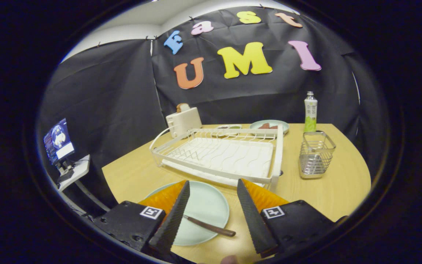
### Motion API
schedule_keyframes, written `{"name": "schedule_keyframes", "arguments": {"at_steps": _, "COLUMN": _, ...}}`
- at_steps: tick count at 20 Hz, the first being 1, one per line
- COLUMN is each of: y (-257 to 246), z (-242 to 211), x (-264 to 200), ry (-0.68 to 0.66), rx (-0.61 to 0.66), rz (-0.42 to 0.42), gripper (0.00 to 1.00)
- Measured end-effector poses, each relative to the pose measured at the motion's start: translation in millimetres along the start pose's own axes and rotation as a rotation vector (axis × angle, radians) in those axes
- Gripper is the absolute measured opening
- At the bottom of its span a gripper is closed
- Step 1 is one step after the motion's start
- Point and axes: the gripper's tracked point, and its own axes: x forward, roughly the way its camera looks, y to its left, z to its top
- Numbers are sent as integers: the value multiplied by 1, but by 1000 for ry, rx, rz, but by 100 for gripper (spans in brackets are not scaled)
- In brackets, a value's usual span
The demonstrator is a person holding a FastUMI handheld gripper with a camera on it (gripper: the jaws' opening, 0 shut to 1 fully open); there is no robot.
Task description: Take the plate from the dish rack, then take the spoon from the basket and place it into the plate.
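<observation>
Tool (213,190) spread wide above plate (203,209), near table edge (123,190).

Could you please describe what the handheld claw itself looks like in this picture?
The claw has two long, tapering fingers with finely ridged, sawtooth-textured inner faces. Each finger is mounted on a black, blocky housing with visible screw holes, and each housing carries a small square black-and-white fiducial marker. No cables are visible.

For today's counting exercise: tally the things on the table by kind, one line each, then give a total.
Plates: 2, near plate and far plate
Spoon: 1
Dish rack: 1
Wire basket: 1
Bottle: 1
Toaster: 1
Small dish: 1
Total: 8
The gripper is open.
</observation>
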Motion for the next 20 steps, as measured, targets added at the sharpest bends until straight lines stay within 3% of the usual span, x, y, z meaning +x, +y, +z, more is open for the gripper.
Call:
{"name": "schedule_keyframes", "arguments": {"at_steps": 1, "y": -8, "z": 6, "x": -5, "ry": -20, "rx": -3, "rz": -43, "gripper": 90}}
{"name": "schedule_keyframes", "arguments": {"at_steps": 5, "y": -34, "z": 49, "x": -36, "ry": -155, "rx": -33, "rz": -229, "gripper": 100}}
{"name": "schedule_keyframes", "arguments": {"at_steps": 9, "y": -46, "z": 89, "x": -66, "ry": -269, "rx": -33, "rz": -381, "gripper": 100}}
{"name": "schedule_keyframes", "arguments": {"at_steps": 13, "y": -41, "z": 115, "x": -91, "ry": -357, "rx": -12, "rz": -453, "gripper": 100}}
{"name": "schedule_keyframes", "arguments": {"at_steps": 20, "y": -18, "z": 124, "x": -123, "ry": -449, "rx": -88, "rz": -586, "gripper": 100}}
